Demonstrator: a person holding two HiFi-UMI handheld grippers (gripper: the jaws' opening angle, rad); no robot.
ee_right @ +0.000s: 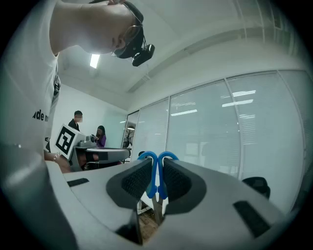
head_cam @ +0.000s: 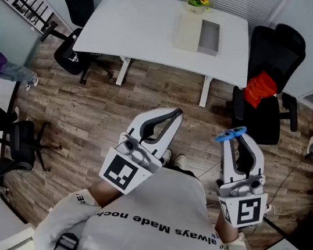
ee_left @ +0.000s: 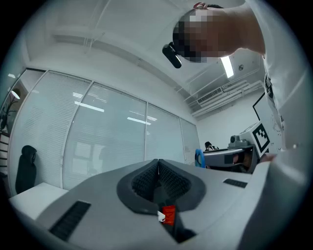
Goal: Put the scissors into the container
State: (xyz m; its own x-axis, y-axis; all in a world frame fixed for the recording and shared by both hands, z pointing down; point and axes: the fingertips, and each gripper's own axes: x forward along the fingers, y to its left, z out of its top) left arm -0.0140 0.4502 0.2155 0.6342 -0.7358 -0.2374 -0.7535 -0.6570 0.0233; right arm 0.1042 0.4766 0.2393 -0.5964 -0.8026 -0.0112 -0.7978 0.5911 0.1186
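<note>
Right claw [head_cam: 240, 135] is gripping the blue-handled scissors [head_cam: 229, 135]; left claw [head_cam: 174, 116] is hanging closed, container [head_cam: 210, 37] sitting on worktop [head_cam: 142, 28]

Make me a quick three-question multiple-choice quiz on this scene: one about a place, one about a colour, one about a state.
1. Where does the container stand?
A. On the floor
B. On the white table
C. On a black chair

2. What colour are the handles of the scissors?
A. Red
B. Yellow
C. Blue

3. How is the left claw?
A. Shut, with nothing in it
B. Wide open
C. Shut on a cup

Answers:
1 B: the head view shows it sitting on the tabletop.
2 C: blue loops stick up out of the right claw, which is shut on them.
3 A: its own view shows the jaws pressed together with nothing between them.
</note>
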